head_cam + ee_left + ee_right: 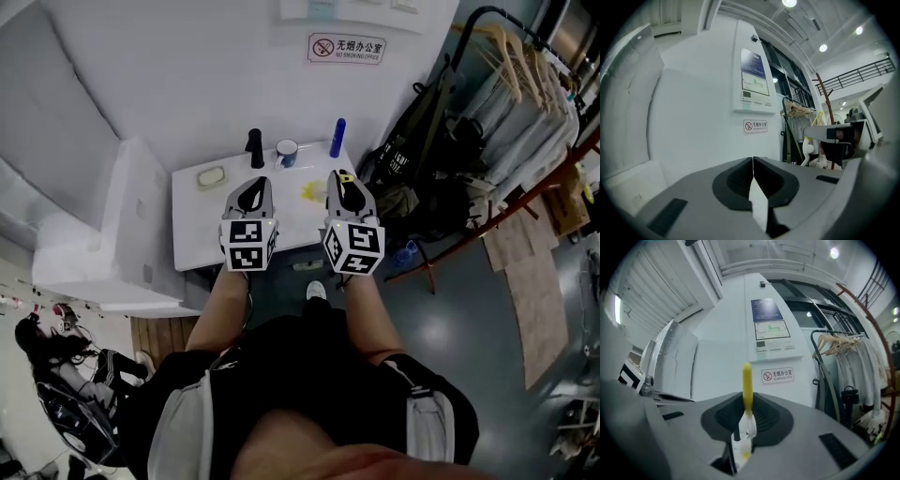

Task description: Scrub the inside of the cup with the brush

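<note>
Two hand-held grippers hung over the near edge of one white rectangular table [199, 232]. On the left gripper [257, 181] [753, 161] the jaws were pressed together on nothing. The right gripper [342, 176] [746, 409] pinched one slim yellow-handled brush [747, 379], its handle pointing to twelve o'clock. One white cup with a blue inside [287, 152] stood at the table's far edge, at twelve o'clock from the grippers. One black bottle [254, 148] stood at its nine o'clock and one blue bottle [337, 138] at its three o'clock.

Both forearms stretched out in front, side by side, pointing roughly level - left gripper [254, 183] has its jaws pressed flat together with nothing in them, right gripper [342, 178] is clamped on a yellow-handled brush [746, 380] that sticks out past the tips.
</note>
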A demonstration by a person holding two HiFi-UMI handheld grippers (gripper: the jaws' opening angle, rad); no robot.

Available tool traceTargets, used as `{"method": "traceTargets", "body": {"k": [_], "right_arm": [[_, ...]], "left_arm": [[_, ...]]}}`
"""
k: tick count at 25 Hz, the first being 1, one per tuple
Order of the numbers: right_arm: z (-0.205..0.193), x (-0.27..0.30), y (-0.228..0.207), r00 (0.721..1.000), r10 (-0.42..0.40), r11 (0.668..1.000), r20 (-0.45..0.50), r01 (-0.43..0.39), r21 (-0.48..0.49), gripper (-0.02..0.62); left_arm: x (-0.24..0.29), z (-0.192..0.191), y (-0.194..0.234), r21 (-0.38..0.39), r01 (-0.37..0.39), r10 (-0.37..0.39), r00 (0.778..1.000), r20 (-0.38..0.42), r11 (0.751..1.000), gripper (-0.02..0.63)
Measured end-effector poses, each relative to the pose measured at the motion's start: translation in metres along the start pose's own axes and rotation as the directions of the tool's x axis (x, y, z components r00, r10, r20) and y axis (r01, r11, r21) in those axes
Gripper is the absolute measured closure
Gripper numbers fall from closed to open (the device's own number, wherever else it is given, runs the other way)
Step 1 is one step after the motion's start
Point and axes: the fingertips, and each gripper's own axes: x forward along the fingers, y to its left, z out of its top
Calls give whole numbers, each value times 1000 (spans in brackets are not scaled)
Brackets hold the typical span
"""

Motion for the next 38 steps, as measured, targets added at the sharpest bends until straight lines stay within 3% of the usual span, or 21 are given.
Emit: {"method": "traceTargets", "body": {"k": [11,15,21,28,38], "right_arm": [[-33,124,-71,993,69,997,-97,-64,52,539],[-56,152,-89,979,125,987,-163,-106,118,540],[-95,187,-105,950,190,977,-247,-159,141,538],[-134,216,-107,913,263,960,-312,-215,179,538],[-177,238,-86,864,317,946,-391,-259,195,538]], "left_arm": [[136,-10,2,-31,-29,26,996,-87,999,591],[169,-29,5,-71,-55,44,989,-141,996,591],[211,-61,10,-93,-102,79,972,-222,990,591],[227,-102,26,-92,-186,148,938,-313,978,591],[241,-152,43,-106,-195,141,913,-383,975,589]]}}
